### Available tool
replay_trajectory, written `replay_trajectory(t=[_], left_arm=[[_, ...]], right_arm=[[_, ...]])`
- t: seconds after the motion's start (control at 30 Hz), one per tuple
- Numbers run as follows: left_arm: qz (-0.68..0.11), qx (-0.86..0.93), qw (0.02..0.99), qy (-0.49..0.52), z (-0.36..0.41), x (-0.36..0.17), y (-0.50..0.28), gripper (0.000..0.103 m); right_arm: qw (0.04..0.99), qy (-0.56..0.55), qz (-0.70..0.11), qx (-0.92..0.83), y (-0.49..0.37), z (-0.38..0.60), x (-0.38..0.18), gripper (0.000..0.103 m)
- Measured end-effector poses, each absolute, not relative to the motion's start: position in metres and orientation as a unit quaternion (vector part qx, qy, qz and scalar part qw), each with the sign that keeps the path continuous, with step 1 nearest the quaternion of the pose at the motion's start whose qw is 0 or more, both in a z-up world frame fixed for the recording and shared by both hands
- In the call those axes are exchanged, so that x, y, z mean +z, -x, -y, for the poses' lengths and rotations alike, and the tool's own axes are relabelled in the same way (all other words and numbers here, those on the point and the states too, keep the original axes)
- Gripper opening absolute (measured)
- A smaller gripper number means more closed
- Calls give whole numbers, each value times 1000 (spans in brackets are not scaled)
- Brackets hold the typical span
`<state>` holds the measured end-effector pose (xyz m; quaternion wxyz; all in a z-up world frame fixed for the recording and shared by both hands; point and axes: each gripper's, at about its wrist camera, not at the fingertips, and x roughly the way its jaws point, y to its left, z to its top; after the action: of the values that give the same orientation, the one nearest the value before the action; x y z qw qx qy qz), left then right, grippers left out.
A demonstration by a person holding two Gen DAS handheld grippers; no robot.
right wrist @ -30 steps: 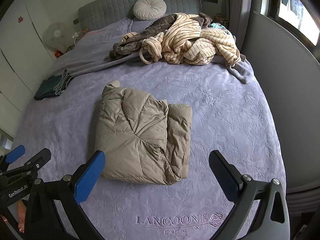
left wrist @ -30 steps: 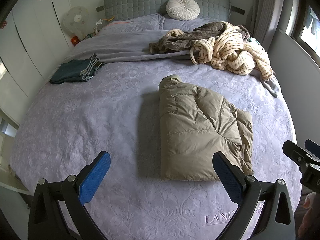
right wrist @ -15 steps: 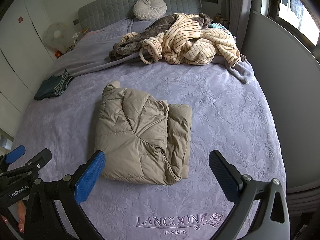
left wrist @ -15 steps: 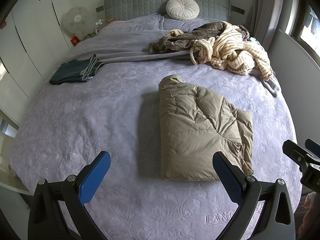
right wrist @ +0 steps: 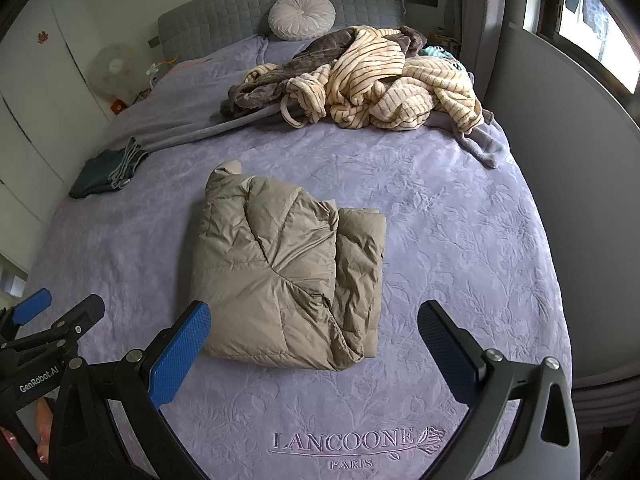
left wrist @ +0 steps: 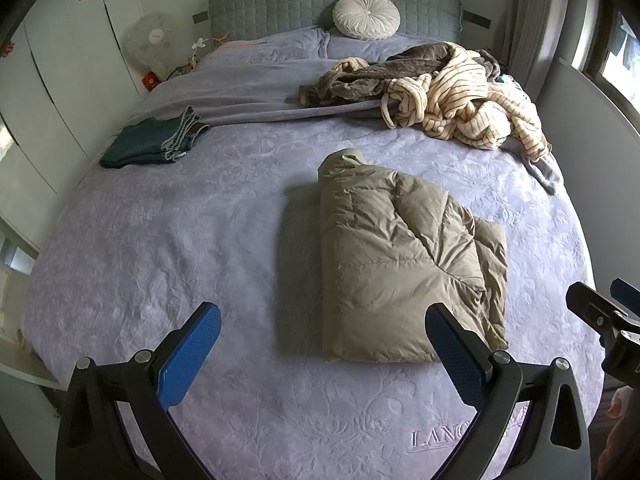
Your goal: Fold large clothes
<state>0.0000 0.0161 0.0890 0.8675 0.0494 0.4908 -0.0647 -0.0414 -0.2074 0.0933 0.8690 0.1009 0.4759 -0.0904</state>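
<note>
A beige puffer jacket [left wrist: 400, 264] lies folded into a rough rectangle in the middle of the lavender bed [left wrist: 160, 240]; it also shows in the right wrist view [right wrist: 288, 272]. My left gripper [left wrist: 320, 332] is open and empty, held above the near end of the bed, just short of the jacket. My right gripper [right wrist: 316, 328] is open and empty, also just short of the jacket's near edge. Each gripper shows at the edge of the other's view.
A heap of striped cream and grey-brown robes [left wrist: 440, 88] lies at the back right of the bed. Folded dark jeans [left wrist: 156, 140] lie at the back left. A round cushion [left wrist: 366, 16] leans on the headboard. A wall [right wrist: 580, 200] runs along the right.
</note>
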Motion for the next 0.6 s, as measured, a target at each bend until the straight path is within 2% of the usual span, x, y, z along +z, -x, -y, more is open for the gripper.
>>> replay_trajectory(t=[0.6], left_arm=[[-489,-66,868,-49,-19,89,2,102]], right_arm=[[868,-102,-477,-91,43,207,93,103]])
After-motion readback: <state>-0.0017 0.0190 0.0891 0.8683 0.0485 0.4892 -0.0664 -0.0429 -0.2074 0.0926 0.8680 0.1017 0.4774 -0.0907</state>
